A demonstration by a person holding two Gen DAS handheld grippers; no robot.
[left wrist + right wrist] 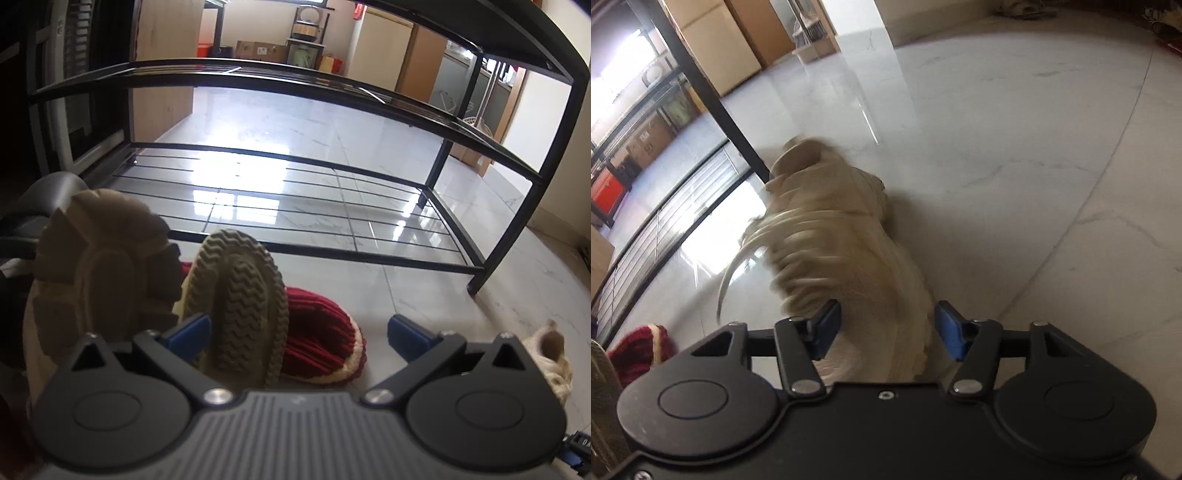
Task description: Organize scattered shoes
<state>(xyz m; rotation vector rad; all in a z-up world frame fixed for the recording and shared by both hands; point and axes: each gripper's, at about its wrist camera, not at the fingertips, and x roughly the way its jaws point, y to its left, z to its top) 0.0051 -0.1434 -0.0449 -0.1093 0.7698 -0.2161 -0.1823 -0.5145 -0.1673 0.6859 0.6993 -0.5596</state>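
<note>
At the far left of the left wrist view a tan shoe (pixel 99 269) lay tipped with its lugged sole facing the camera. Just to its right a red knit slipper (pixel 240 299) stood on edge, zigzag sole out, leaning on its mate (pixel 325 343), which lay flat on the floor (pixel 443 295). The pile sat in front of the rack's (pixel 332 254) bottom front rail, near its left end, which probably means none of it had been sorted yet; both wire shelves held nothing.

The left gripper (pixel 299 336) hung low over the slippers with its fingers wide apart and nothing between the pads. The upturned slipper stood just beside the left pad, so it looked like the next thing to be taken.

Further right, near the rack's right front leg (pixel 738 122), a cream lace-up shoe (pixel 842 236) lay on the floor. It was blurred, so either it or the camera was moving. The right gripper (pixel 884 334) had the shoe's heel end between its blue pads. The fingers stood apart, and I could not tell whether the pads touched the shoe.

Count: one tan shoe, two red slippers, one cream shoe, four in all. One rack, two shelves in view under its top.
</note>
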